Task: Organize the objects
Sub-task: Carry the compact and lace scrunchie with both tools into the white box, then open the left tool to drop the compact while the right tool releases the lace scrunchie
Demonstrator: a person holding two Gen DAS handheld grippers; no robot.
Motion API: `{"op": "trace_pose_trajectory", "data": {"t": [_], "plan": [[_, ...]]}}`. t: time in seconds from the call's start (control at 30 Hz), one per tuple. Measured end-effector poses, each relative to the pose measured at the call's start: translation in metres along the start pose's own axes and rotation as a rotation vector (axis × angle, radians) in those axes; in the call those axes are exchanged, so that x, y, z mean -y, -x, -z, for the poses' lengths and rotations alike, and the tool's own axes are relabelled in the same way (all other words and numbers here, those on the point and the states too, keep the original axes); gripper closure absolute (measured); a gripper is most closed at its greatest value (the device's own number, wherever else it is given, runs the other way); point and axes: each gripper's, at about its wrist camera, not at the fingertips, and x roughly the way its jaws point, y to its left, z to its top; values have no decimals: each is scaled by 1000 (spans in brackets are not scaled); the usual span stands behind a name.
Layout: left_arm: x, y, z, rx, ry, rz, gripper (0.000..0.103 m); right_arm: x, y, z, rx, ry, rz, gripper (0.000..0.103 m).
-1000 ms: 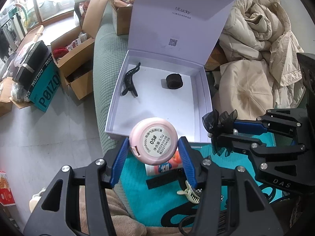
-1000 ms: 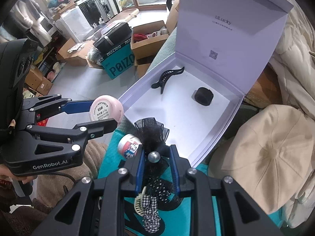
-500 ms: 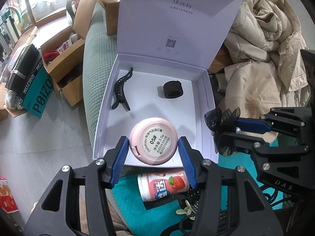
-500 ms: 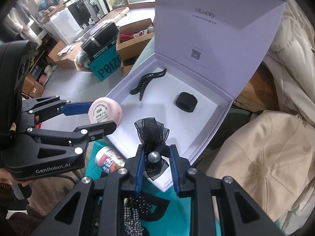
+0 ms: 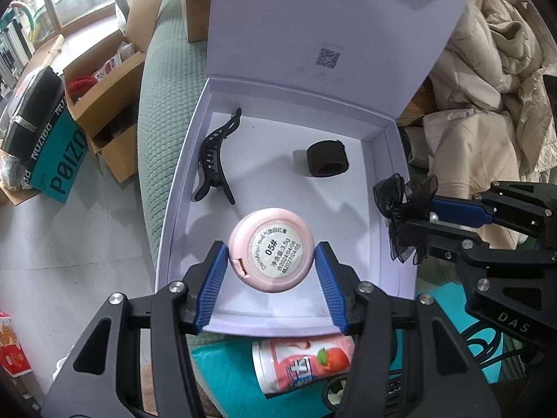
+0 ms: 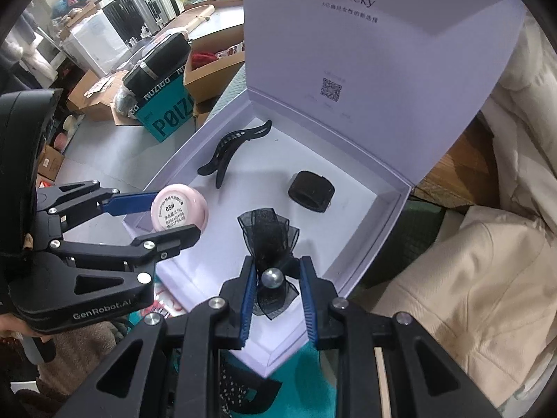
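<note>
Both grippers now over the white box (image 5: 181,188), a sec ago short of its near rim | L gripper (image 5: 271,268) clamped on pink compact (image 5: 271,250), low over box floor | R gripper (image 6: 275,287) pinched on black bow clip (image 6: 268,235) | hair claw (image 5: 216,160) + black band (image 5: 327,158) already in | next, I reckon: set down, let go

Left gripper (image 5: 271,271): points steeply down, blue pads closed on the sides of a pink round compact (image 5: 271,250).
Right gripper (image 6: 275,278): points steeply down, jaws narrow, clamped on a black mesh bow (image 6: 268,233).
</note>
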Motion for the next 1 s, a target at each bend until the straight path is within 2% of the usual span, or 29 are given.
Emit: {"op": "trace_pose_trajectory", "data": {"t": [0.5, 1.0], "plan": [[-7, -48, -19, -41, -92, -15, 52, 11, -52, -19, -60, -14, 3, 79], [-23, -73, -35, -21, -130, 3, 52, 27, -80, -41, -60, -51, -3, 79]]}}
